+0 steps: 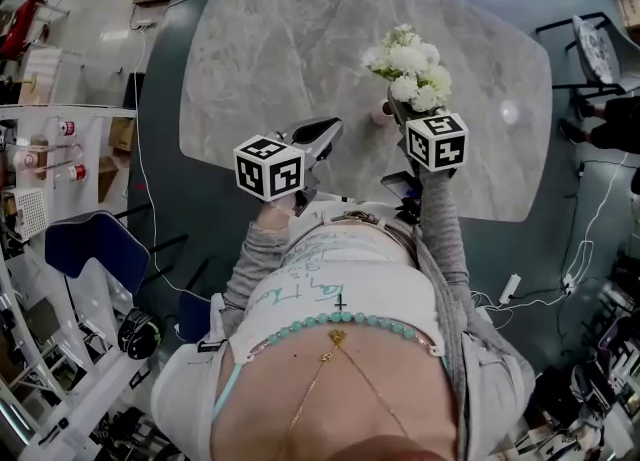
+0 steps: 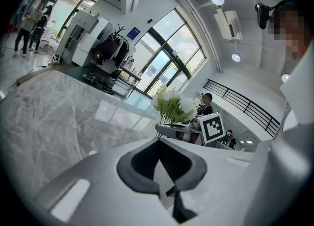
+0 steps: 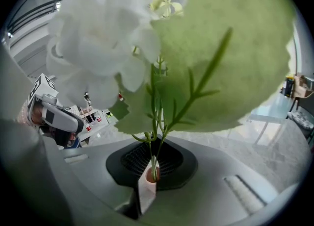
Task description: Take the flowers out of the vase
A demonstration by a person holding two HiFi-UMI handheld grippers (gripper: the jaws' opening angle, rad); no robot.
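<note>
A bunch of white flowers (image 1: pixel 408 71) with green leaves stands over a small pinkish vase (image 1: pixel 381 114) on the grey marble table (image 1: pixel 280 59). My right gripper (image 1: pixel 398 112) reaches in just below the blooms, its marker cube (image 1: pixel 437 141) nearer to me. In the right gripper view the thin green stems (image 3: pixel 156 122) run down between the jaws of my right gripper (image 3: pixel 152 172), which is shut on them, and blooms (image 3: pixel 105 48) fill the top. My left gripper (image 1: pixel 318 134) hovers left of the vase, shut and empty. The left gripper (image 2: pixel 159 173) sees the flowers (image 2: pixel 171 103) ahead.
A small white disc (image 1: pixel 510 111) lies on the table to the right of the flowers. A blue chair (image 1: pixel 90 244) stands at the left and a dark chair (image 1: pixel 590 44) at the far right. Cables (image 1: pixel 560 284) trail on the floor.
</note>
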